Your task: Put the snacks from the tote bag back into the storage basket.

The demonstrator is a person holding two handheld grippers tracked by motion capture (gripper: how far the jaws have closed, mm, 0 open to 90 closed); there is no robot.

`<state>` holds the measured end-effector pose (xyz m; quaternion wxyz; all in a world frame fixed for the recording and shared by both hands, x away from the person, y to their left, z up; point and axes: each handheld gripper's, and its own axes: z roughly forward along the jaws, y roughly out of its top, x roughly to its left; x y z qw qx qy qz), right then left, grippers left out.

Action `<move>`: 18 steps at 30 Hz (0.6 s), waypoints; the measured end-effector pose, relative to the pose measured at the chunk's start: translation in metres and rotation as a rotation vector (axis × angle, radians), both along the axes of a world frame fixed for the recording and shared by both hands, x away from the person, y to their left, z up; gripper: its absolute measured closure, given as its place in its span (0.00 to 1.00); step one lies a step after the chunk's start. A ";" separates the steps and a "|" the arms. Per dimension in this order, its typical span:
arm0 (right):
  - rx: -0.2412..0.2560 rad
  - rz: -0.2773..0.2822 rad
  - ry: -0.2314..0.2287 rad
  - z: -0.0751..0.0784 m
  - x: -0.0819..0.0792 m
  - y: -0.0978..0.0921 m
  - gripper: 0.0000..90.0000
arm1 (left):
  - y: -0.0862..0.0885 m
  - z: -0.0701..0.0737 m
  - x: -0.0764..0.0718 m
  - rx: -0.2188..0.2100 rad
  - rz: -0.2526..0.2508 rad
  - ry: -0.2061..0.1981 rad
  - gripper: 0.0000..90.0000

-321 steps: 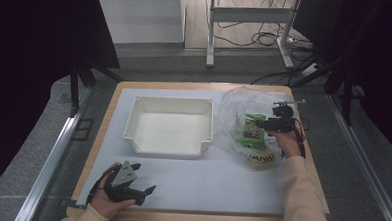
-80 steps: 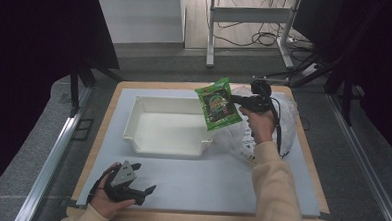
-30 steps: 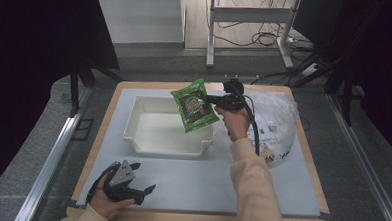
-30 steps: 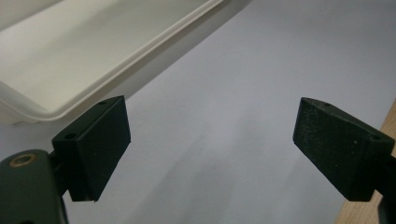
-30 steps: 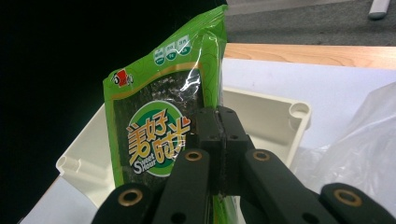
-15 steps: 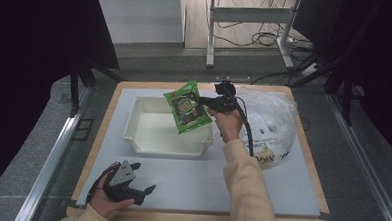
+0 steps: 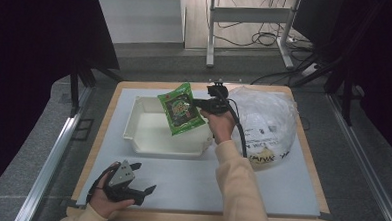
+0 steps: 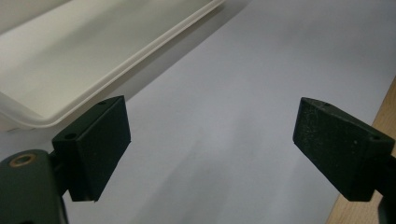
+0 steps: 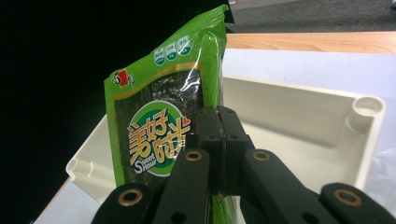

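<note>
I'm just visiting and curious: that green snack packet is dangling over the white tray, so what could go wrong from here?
The right tool pinches only one edge of the packet, so it might slip or swing. It hangs above the tray's right part, close to the wall, and could land on the rim. The trailing cable lies across the plastic bag and might drag it.

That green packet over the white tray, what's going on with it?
A person's right gripper is shut on the edge of a green snack packet and holds it in the air over the white tray. A clear plastic bag with more items lies to the tray's right. The left gripper rests open on the table near the front edge.
</note>
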<state>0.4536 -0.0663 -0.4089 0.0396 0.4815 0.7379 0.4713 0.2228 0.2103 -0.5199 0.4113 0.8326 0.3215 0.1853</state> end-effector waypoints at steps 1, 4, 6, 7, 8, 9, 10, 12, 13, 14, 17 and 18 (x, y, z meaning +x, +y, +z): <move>-0.001 -0.001 0.001 0.000 0.000 0.001 1.00 | 0.000 0.000 0.000 0.000 -0.001 0.000 0.12; -0.001 -0.004 0.004 -0.001 0.000 0.005 1.00 | 0.000 0.001 -0.001 -0.006 -0.001 -0.004 0.12; 0.002 -0.011 0.006 -0.002 0.000 0.008 1.00 | 0.000 0.002 -0.001 -0.015 -0.001 -0.006 0.12; 0.002 -0.009 0.009 -0.003 0.000 0.009 1.00 | 0.000 0.002 -0.001 -0.015 -0.001 -0.007 0.12; -0.001 -0.010 0.010 -0.004 -0.001 0.010 1.00 | 0.000 0.002 -0.001 -0.014 -0.002 -0.008 0.12; -0.002 -0.010 0.010 -0.004 -0.001 0.012 1.00 | 0.000 0.002 -0.002 -0.014 -0.002 -0.010 0.12; 0.000 -0.011 0.011 -0.004 -0.001 0.014 1.00 | 0.000 0.002 -0.002 -0.009 -0.004 -0.010 0.12; -0.003 -0.010 0.013 -0.005 -0.001 0.017 1.00 | 0.000 0.002 -0.002 -0.009 -0.005 -0.010 0.12; -0.003 -0.010 0.011 -0.005 0.000 0.019 1.00 | 0.000 0.002 -0.002 -0.009 -0.005 -0.009 0.12; -0.003 -0.006 0.015 -0.006 0.000 0.020 1.00 | 0.000 0.002 -0.002 -0.009 -0.006 -0.008 0.12; -0.013 0.006 0.023 -0.008 0.001 0.026 1.00 | 0.000 0.002 -0.001 -0.008 -0.007 -0.006 0.12; -0.015 0.006 0.024 -0.010 0.001 0.027 1.00 | 0.000 0.002 -0.001 -0.010 -0.006 -0.006 0.12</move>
